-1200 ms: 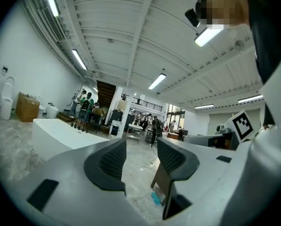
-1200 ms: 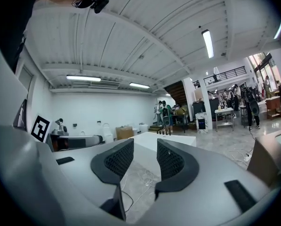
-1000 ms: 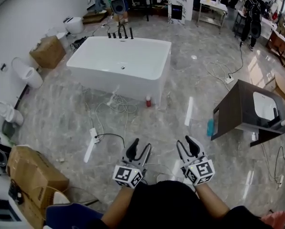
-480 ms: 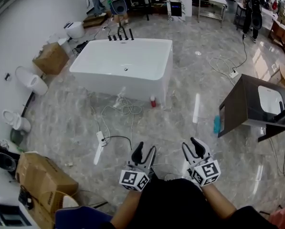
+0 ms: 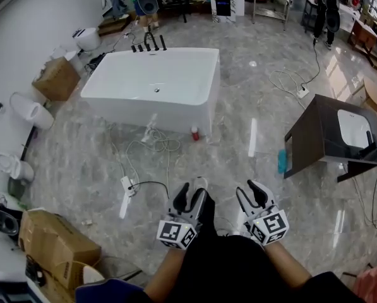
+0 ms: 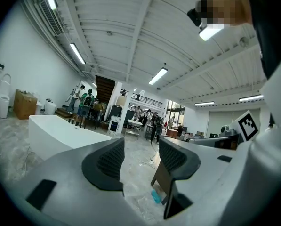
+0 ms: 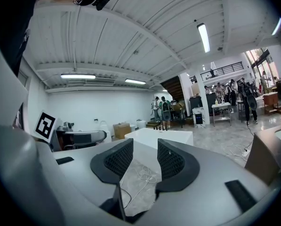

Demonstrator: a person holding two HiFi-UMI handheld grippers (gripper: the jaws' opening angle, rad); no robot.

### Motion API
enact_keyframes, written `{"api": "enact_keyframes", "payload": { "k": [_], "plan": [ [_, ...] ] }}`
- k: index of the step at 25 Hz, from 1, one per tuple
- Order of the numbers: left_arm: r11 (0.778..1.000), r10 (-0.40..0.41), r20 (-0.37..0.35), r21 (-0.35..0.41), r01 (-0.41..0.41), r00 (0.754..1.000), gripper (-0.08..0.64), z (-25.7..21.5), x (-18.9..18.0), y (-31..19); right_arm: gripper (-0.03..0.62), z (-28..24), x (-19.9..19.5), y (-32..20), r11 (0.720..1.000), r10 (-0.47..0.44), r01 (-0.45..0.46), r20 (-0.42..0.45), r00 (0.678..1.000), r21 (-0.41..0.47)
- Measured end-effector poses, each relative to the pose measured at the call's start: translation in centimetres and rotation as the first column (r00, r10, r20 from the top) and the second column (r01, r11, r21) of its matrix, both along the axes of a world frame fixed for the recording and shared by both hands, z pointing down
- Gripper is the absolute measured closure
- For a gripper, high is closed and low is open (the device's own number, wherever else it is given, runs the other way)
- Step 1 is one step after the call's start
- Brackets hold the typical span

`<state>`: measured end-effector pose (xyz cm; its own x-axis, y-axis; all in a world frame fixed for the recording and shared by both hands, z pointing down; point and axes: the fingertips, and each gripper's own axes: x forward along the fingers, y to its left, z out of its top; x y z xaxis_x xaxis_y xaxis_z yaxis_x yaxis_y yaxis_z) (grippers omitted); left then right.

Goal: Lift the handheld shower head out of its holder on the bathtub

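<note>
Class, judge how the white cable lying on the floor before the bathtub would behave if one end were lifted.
The cable lies in loose loops, so it is probably floppy and would trail rather than rise whole. It looks thin, so likely light. Its loops might snag or tangle.

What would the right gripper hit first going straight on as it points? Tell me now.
Nothing near: the right gripper is open and empty. Ahead lie bare floor, loose white cables, then the white bathtub. Tilted slightly down, it would probably meet floor near the cables first; depth is unclear.
</note>
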<state>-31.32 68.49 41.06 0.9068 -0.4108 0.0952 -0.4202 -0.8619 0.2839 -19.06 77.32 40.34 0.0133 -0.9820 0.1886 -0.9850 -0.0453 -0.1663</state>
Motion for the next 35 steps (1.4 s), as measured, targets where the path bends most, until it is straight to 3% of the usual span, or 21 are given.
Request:
{"api": "enact_keyframes", "payload": {
  "k": [5,11,16,23,35],
  "plan": [
    [0.998,0.053,-0.021,-0.013,-0.054,0.998,0.351,1.1,3.8,-4.5,0.462,1.0,1.5,-4.0,1.000,-0.028,0.028,0.004,1.000,-0.014],
    [0.997,0.066,-0.043,-0.035,-0.067,0.997,0.351,1.7,8.3,-13.8,0.462,1.9,4.2,-12.7,0.998,-0.058,0.057,-0.008,0.998,-0.023],
    [0.993,0.106,-0.034,-0.039,-0.108,0.994,0.351,1.9,11.9,-21.5,0.462,2.2,8.0,-20.0,0.998,-0.047,0.047,0.007,0.999,-0.044],
    [0.990,0.130,-0.089,-0.051,-0.135,0.988,0.351,-0.1,16.0,-30.2,0.462,1.1,12.7,-28.6,0.997,-0.015,0.018,0.038,0.999,-0.074],
    [0.991,0.116,-0.094,-0.052,-0.121,0.989,0.351,-0.1,17.9,-41.8,0.462,0.3,15.2,-41.4,0.996,-0.048,0.048,0.003,0.999,-0.080]
  ]
}}
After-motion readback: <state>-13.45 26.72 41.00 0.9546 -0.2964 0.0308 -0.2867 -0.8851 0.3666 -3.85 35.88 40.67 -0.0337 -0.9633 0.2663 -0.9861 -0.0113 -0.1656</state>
